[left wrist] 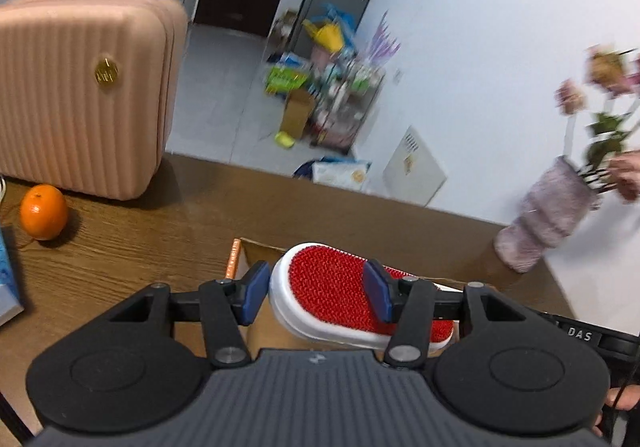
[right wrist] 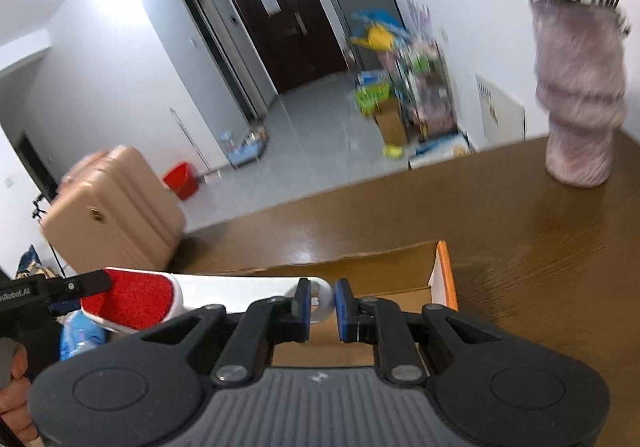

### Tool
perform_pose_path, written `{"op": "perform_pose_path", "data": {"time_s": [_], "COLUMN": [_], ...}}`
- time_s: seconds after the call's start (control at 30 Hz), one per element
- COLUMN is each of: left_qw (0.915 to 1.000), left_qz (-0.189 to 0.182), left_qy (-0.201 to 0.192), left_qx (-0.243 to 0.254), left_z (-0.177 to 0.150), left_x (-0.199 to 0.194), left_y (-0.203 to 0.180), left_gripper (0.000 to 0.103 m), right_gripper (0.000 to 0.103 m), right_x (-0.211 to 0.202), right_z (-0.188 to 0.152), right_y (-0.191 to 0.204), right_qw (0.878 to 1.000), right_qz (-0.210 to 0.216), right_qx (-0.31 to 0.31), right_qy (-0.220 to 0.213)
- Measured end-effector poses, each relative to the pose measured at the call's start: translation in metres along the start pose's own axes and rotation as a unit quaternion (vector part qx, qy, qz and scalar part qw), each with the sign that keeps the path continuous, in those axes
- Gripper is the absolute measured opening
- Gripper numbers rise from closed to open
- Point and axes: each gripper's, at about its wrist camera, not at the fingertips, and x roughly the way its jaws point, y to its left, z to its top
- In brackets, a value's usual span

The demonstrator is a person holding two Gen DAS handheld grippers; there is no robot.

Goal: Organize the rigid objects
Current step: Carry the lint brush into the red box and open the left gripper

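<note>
A white lint brush [left wrist: 332, 295] with a red pad is clamped at both ends above an open cardboard box [right wrist: 400, 271]: the left gripper [left wrist: 318, 297] squeezes its red head, the right gripper [right wrist: 322, 307] pinches its handle tip at twelve o'clock.

A red bristled face rimmed in white is shown by the brush [left wrist: 332, 295]. Blue pads on black arms are seen on the left tongs [left wrist: 318, 293] and the right tongs [right wrist: 322, 307]. The suitcase [left wrist: 80, 95] is ribbed pink, the orange [left wrist: 43, 211] bright orange, the counter [left wrist: 132, 259] brown wood-grained, the vase [right wrist: 576, 95] pale mauve
</note>
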Motion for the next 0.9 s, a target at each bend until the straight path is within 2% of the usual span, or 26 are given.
{"op": "perform_pose_path", "data": {"time_s": [0.17,0.33,0.43,0.63,0.73,0.83,0.9], "left_qw": [0.9988,0.9968,0.9964,0.9956,0.9946,0.9924,0.9909], "left_qz": [0.016,0.042,0.041,0.045,0.055,0.07,0.077], "left_qy": [0.044,0.067,0.061,0.06,0.049,0.038,0.03], "left_qx": [-0.014,0.011,0.043,0.056,0.073,0.094,0.106], "left_z": [0.001,-0.008,-0.012,-0.007,-0.001,-0.001,-0.002], "left_x": [0.055,0.085,0.086,0.07,0.046,0.016,-0.008], "left_y": [0.017,0.02,0.013,0.009,0.005,0.0,-0.002], "left_gripper": [0.053,0.056,0.057,0.062,0.077,0.08,0.084], "right_gripper": [0.014,0.014,0.013,0.014,0.015,0.026,0.037], "right_x": [0.06,0.087,0.101,0.103,0.084,0.052,0.027], "right_z": [0.002,0.003,0.004,0.006,0.008,0.008,0.007], "right_y": [-0.026,-0.015,-0.013,-0.015,-0.007,0.002,0.008], "right_qw": [0.998,0.996,0.994,0.993,0.993,0.994,0.995], "right_qz": [-0.006,-0.038,-0.051,-0.068,-0.071,-0.07,-0.071], "right_qx": [0.041,-0.008,-0.024,-0.025,-0.039,-0.047,-0.05], "right_qy": [0.049,0.074,0.089,0.09,0.082,0.066,0.057]}}
